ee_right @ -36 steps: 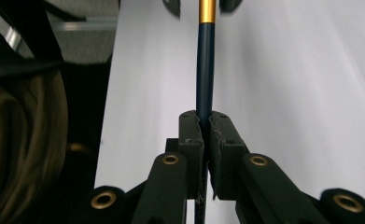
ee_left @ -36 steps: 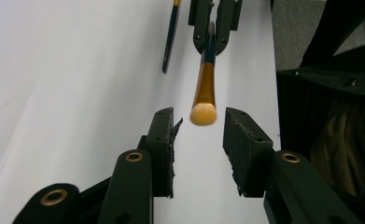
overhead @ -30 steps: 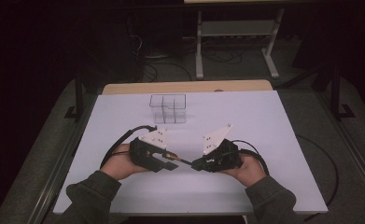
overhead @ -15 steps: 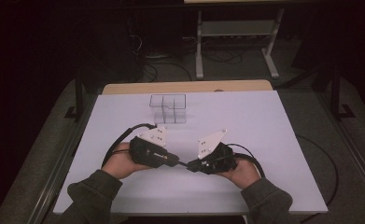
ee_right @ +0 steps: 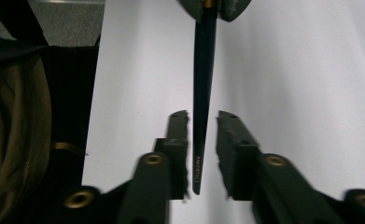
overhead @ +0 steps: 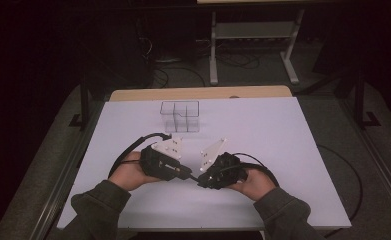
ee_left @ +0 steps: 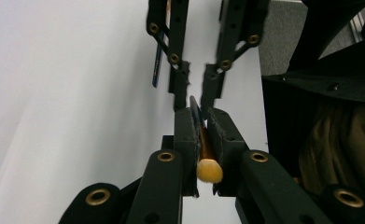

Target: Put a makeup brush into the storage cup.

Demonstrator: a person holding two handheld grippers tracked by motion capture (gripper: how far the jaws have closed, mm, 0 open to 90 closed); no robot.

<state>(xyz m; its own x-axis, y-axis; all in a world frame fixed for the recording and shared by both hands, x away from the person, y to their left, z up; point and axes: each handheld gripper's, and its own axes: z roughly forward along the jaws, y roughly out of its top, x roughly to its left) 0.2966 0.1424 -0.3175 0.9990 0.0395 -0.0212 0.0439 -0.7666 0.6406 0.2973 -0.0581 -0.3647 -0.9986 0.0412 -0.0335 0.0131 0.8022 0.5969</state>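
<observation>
A make-up brush with a dark handle point(ee_right: 202, 70), a gold ferrule and a tan bristle head point(ee_left: 209, 170) hangs level above the white table point(overhead: 283, 150), between my two grippers. The left gripper point(ee_left: 202, 114) is shut on the ferrule, with the bristles poking back between its jaws. Facing it tip to tip, the right gripper point(ee_right: 202, 116) is closed narrowly around the tapering handle, whose thin end reaches deep between the jaws. In the high view the left gripper point(overhead: 189, 176) and the right gripper point(overhead: 202, 181) almost touch at the front middle of the table.
A clear plastic organiser box point(overhead: 180, 116) with compartments stands on the table behind the grippers. A wooden strip point(overhead: 198, 93) runs along the table's far edge. Cables point(overhead: 128, 150) trail from both grippers. Dark floor and a metal stand point(overhead: 253, 30) lie beyond.
The right hand has moved left toward the left gripper, so the stretch of brush showing between the two grippers has shrunk to almost nothing. The left hand has stayed put.
</observation>
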